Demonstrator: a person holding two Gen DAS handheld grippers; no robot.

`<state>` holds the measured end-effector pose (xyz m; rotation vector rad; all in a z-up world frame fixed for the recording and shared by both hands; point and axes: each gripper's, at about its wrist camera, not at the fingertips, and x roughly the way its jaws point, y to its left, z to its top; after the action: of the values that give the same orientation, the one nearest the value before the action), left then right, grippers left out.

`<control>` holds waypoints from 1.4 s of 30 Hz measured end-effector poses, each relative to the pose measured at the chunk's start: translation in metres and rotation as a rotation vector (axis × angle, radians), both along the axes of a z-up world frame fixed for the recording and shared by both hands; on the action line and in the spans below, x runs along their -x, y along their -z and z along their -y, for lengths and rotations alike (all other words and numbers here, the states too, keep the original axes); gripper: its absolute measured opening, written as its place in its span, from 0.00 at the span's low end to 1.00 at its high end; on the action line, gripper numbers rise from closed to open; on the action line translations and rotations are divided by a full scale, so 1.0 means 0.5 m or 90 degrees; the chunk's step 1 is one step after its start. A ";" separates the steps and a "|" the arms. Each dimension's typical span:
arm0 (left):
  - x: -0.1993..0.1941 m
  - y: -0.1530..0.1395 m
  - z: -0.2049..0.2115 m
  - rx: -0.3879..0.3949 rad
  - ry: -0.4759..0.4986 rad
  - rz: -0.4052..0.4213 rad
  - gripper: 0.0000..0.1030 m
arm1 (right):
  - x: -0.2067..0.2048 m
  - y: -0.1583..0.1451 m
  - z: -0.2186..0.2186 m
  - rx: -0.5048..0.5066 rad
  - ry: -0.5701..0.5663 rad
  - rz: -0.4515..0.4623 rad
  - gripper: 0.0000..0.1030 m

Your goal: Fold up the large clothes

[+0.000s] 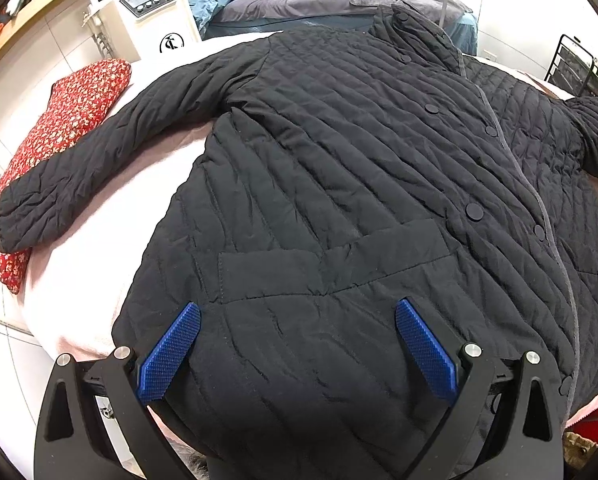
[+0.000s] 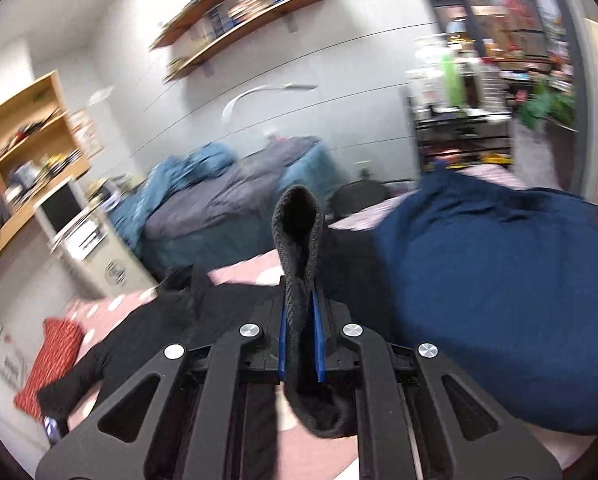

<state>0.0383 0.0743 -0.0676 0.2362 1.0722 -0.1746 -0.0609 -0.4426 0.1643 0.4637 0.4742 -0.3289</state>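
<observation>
quilted black jacket (image 1: pixel 339 184) lies spread front-up on the pink bed cover (image 1: pixel 79 280), its buttons done up and its hem running under and between the jaws of the left gripper (image 1: pixel 297 316). out past the left finger one sleeve (image 1: pixel 99 152) reaches sideways onto a red floral cushion (image 1: pixel 63 120) — likely laid flat so the sleeves can be folded in first. the left gripper hangs over the hem with its blue pads (image 1: pixel 171 356) wide apart, nothing between them; it looks ready to pin or pinch that edge. the right gripper (image 2: pixel 301 340) is clenched on a loop of dark knitted trim (image 2: pixel 299 232) that stands up ahead of its jaws — probably the jacket's cuff or edge, lifted for a fold, though blur leaves that uncertain. right of its jaws sits a dark blue bundle (image 2: pixel 499 300).
</observation>
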 end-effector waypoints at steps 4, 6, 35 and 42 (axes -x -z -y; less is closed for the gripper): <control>0.002 -0.006 -0.005 0.008 -0.001 0.000 0.94 | -0.103 0.002 -0.084 -0.023 -0.094 0.007 0.10; 0.003 -0.010 -0.009 0.010 -0.001 0.001 0.94 | -0.166 0.004 -0.144 -0.035 -0.143 0.013 0.10; -0.010 -0.030 -0.070 0.013 -0.051 0.011 0.94 | -0.384 0.306 -0.601 -0.110 -0.355 -0.137 0.77; -0.030 -0.076 -0.051 0.081 -0.033 0.026 0.93 | -0.286 0.378 -0.499 -0.031 -0.236 -0.246 0.79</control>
<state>0.0530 0.1000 -0.0299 0.0967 1.0221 -0.1893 0.0822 -0.1930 -0.0245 0.3502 0.9318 -0.0459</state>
